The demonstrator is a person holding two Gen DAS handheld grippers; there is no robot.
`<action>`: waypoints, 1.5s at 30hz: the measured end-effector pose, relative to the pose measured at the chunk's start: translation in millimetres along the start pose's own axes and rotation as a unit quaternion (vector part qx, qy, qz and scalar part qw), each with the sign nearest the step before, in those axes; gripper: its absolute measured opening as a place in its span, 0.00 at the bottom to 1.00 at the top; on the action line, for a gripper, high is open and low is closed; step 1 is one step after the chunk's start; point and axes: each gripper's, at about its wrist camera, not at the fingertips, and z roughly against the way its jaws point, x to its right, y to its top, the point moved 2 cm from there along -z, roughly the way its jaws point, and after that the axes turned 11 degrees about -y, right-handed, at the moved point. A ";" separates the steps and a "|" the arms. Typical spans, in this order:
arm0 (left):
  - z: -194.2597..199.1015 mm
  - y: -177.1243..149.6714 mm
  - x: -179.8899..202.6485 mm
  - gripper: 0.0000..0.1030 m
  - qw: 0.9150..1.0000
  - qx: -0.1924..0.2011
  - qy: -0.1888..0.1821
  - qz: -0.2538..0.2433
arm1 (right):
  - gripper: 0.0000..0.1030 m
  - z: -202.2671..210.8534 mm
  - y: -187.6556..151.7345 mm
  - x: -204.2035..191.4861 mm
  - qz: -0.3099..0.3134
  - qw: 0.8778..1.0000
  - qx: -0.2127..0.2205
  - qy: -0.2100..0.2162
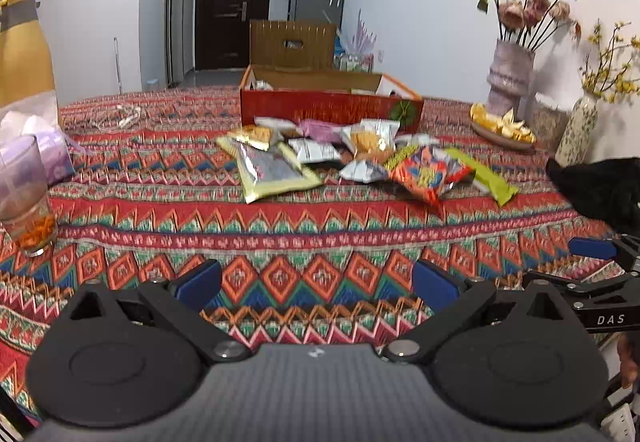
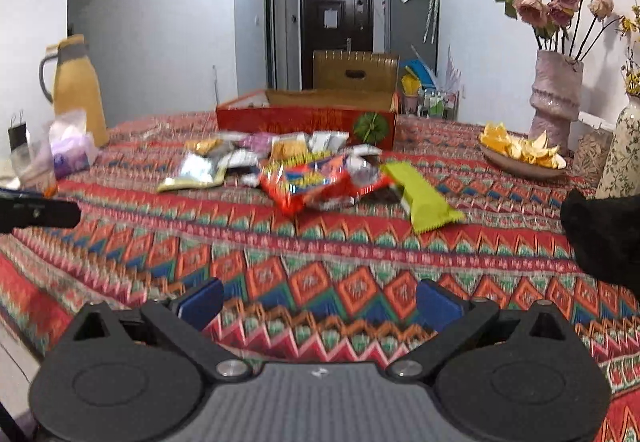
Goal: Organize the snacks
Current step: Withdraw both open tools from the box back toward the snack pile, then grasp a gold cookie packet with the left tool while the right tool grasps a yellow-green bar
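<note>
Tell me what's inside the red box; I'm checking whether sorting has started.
In the red box, one pale packet peeks above its left end. The front wall hides the rest of the interior.

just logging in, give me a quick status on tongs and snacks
Left tongs open, empty; right tongs open, empty. Snack packets piled loose on the tablecloth, in front of the red box. Nothing between tongs and pile.

Snack packets (image 1: 352,158) heaped before red box (image 1: 328,108)

Tablecloth (image 2: 320,242): red, orange, green, blue zigzag-diamond pattern. Box (image 2: 304,120): red. Long wrapper (image 2: 424,198): lime green. Jug (image 2: 78,90): mustard yellow.
</note>
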 end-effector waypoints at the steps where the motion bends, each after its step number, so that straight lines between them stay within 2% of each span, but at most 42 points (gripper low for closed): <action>1: -1.7 -0.7 0.0 1.00 1.000 -0.003 0.000 0.001 | 0.99 -1.2 -2.4 1.0 0.000 1.000 -0.004 -0.005; 6: -13.0 -0.6 0.0 1.00 1.000 -0.016 -0.004 -0.001 | 0.99 -8.4 -9.1 5.2 -0.007 1.000 -0.016 -0.011; 12: -32.7 5.1 -4.5 1.00 1.000 -0.031 -0.003 0.001 | 0.99 -25.2 -2.1 10.6 -0.014 1.000 -0.023 -0.012; 20: -65.4 37.2 -24.3 1.00 1.000 -0.029 0.010 -0.001 | 0.98 -59.5 31.4 17.6 -0.008 1.000 -0.014 -0.013; 24: -86.5 59.5 -39.0 1.00 1.000 -0.025 0.004 -0.012 | 0.94 -81.2 51.2 21.7 0.002 1.000 -0.009 -0.016; 26: -104.1 71.9 -48.4 1.00 0.999 -0.033 0.002 -0.013 | 0.85 -95.3 61.9 25.9 0.012 1.000 -0.011 -0.013; 28: -118.9 84.0 -57.2 0.98 0.999 -0.032 -0.004 -0.023 | 0.84 -110.6 71.9 32.9 0.023 0.999 -0.015 -0.018; 32: -155.1 115.8 -78.7 0.85 0.999 -0.031 0.003 -0.034 | 0.70 -141.1 89.7 50.0 0.037 0.998 -0.027 -0.033; 35: -187.4 136.3 -99.6 0.83 0.998 -0.045 -0.009 -0.032 | 0.60 -169.3 101.0 61.7 0.035 0.998 -0.041 -0.032; 41: -238.3 153.3 -126.0 0.82 0.996 -0.076 -0.009 -0.039 | 0.52 -212.3 104.8 69.0 0.024 0.997 -0.065 -0.027; 43: -246.7 155.3 -130.6 0.77 0.996 -0.078 -0.013 -0.047 | 0.51 -218.9 103.0 70.4 0.018 0.997 -0.067 -0.020; 45: -254.0 155.9 -136.0 0.67 0.995 -0.084 -0.014 -0.045 | 0.47 -220.2 103.0 72.0 0.012 0.998 -0.068 -0.011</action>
